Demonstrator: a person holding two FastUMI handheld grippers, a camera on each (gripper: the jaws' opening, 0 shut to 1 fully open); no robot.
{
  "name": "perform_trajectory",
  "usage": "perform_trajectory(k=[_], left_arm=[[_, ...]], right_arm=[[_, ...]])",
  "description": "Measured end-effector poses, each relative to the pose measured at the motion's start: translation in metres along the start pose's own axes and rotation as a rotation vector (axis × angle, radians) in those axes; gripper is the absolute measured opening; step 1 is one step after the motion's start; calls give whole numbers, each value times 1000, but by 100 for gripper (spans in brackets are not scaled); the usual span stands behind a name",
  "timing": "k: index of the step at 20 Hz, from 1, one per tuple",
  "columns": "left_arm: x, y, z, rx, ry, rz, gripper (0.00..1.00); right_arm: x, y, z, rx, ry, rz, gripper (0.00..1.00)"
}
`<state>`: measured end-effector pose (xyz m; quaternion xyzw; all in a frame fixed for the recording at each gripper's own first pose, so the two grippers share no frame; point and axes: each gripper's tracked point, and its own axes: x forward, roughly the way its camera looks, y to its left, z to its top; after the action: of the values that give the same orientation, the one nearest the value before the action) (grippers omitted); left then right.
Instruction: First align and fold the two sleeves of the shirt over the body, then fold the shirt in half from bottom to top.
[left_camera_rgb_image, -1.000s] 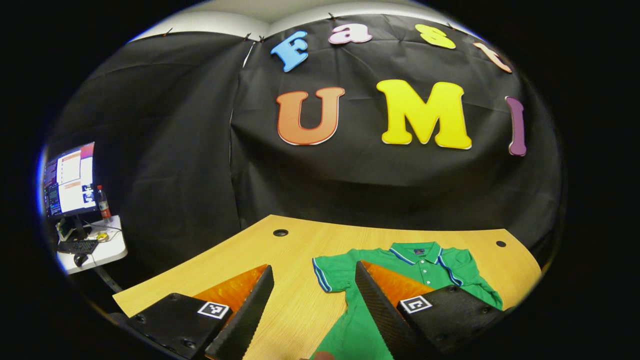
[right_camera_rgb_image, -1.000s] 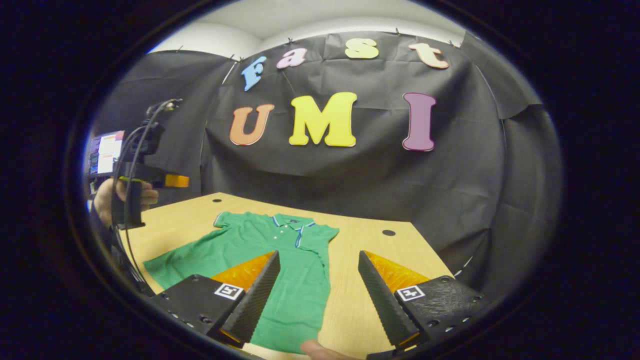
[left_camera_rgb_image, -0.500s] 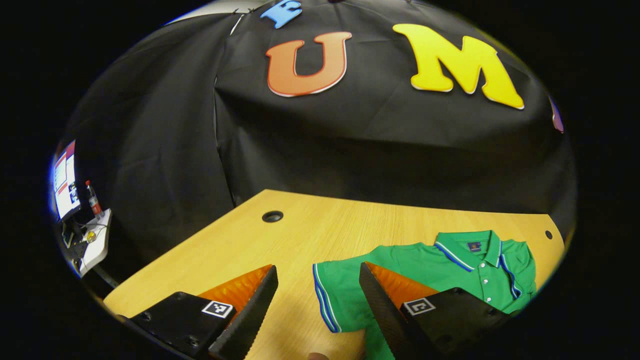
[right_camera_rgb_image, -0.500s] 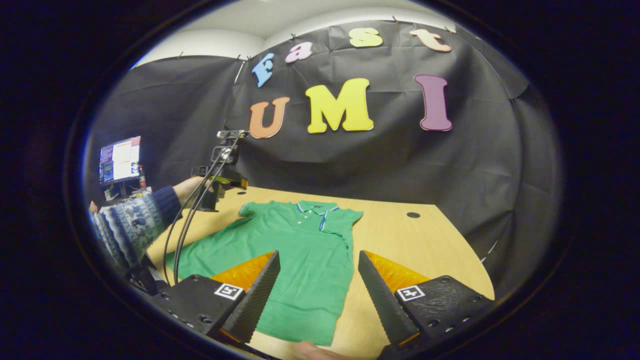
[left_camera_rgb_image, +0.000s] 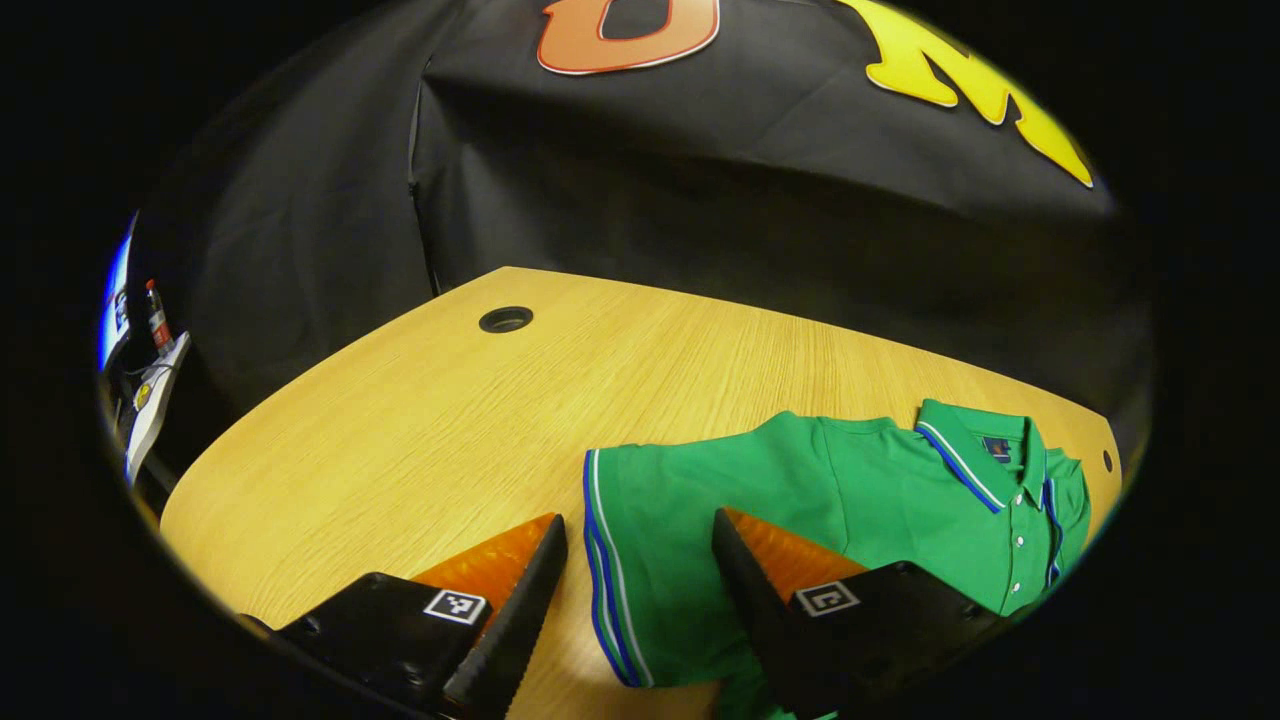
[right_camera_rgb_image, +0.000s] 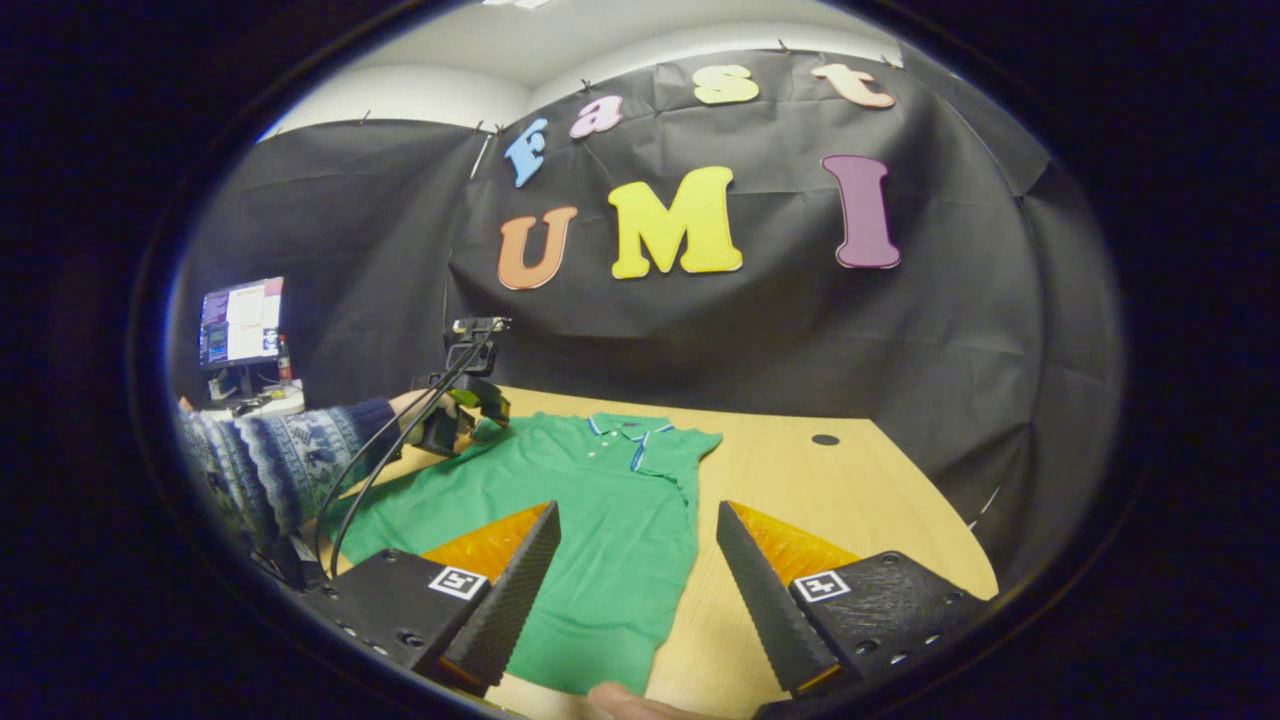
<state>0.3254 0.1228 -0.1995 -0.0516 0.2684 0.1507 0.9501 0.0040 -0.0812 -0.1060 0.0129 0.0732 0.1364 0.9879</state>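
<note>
A green polo shirt with blue-and-white trim lies flat on the wooden table, collar at the far end. My left gripper is open and low over the table, and the striped cuff of the near sleeve lies between its fingers. In the right gripper view the shirt stretches toward me. My right gripper is open above its lower right part, nothing between the fingers. Farther off, the left gripper sits at the shirt's left sleeve, held by a hand.
A patterned sleeve reaches in from the left. Cable holes mark the table's far corners. A monitor and a side desk stand beyond the left edge. Bare wood lies right of the shirt.
My left gripper has gone forward and down to the left sleeve, whose cuff now lies between its open fingers. The right gripper has barely shifted.
</note>
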Motion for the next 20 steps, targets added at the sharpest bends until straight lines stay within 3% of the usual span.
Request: perform_trajectory(k=[3, 5, 6, 8, 13, 20], left_arm=[[4, 1, 3, 9, 25, -11, 87], [5, -4, 3, -20, 37, -44, 36], [5, -4, 3, -24, 38, -55, 22], [4, -6, 4, -22, 47, -63, 14], [-15, -29, 30, -13, -15, -78, 11], [-42, -105, 54, 181, -78, -135, 13]], right_arm=[[8, 1, -1, 24, 13, 5, 96], [10, 4, -2, 22, 17, 7, 95], [10, 4, -4, 13, 19, 4, 94], [11, 2, -8, -11, 33, -5, 94], [9, -7, -6, 16, 33, -31, 94], [7, -17, 3, 12, 10, -91, 94]])
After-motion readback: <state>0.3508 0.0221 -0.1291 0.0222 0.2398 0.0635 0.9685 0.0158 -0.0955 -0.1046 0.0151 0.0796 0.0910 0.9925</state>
